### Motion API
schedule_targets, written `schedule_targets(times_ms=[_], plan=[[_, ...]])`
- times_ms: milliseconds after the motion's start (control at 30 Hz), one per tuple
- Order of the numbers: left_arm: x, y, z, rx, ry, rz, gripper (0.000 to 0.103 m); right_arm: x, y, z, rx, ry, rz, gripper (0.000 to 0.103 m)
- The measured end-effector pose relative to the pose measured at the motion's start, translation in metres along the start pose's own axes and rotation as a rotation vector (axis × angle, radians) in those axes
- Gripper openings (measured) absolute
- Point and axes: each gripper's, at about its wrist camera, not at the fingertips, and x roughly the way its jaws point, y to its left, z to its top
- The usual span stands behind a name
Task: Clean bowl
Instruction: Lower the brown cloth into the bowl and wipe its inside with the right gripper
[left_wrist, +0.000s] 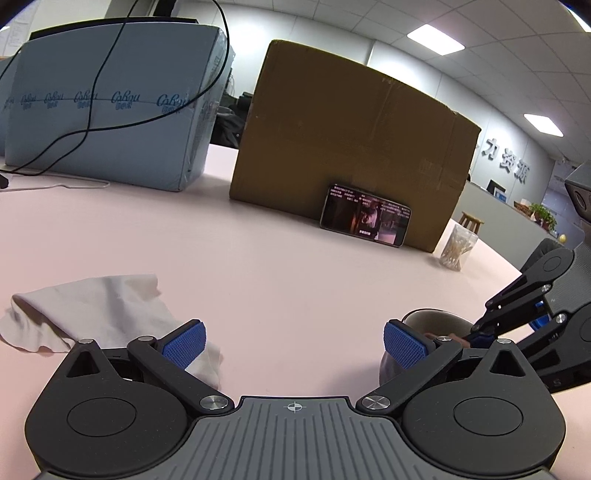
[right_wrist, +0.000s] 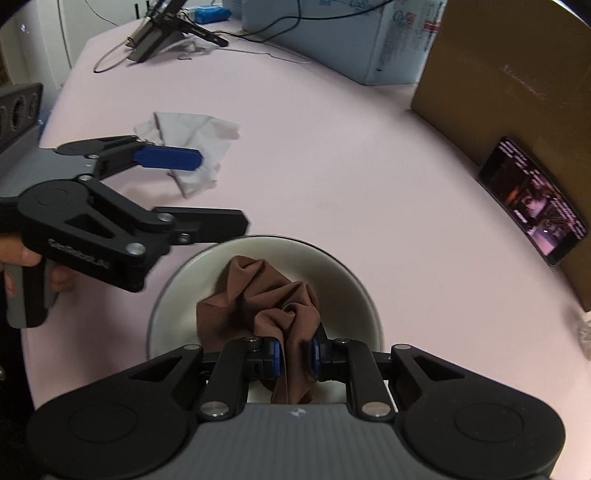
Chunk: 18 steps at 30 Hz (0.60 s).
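Observation:
A white bowl sits on the pink table near its front edge. My right gripper is shut on a brown cloth and holds it bunched inside the bowl. My left gripper is open and empty, just left of the bowl; in the right wrist view the left gripper hovers beside the bowl's left rim. In the left wrist view the bowl shows partly behind my right finger, with the right gripper's body over it.
A crumpled white cloth lies at the left, also in the right wrist view. A brown cardboard box with a phone leaning on it stands behind. A blue-wrapped box with cables and a cotton-swab jar are further off.

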Motion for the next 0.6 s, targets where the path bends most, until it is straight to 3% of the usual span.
schedule_targets(times_ms=[233, 433, 600], plan=[[0.0, 0.0002, 0.0002, 0.0, 0.003, 0.003, 0.103, 0.0049, 0.008, 0.0067, -0.023, -0.049, 0.035, 0.017], [-0.0002, 0.0, -0.0002, 0.002, 0.002, 0.002, 0.103, -0.0002, 0.0076, 0.0029, -0.032, -0.03, 0.082, 0.016], [0.0003, -0.0003, 0.0, 0.003, 0.004, 0.003, 0.103, -0.0033, -0.0003, -0.0012, -0.009, -0.009, 0.006, 0.015]])
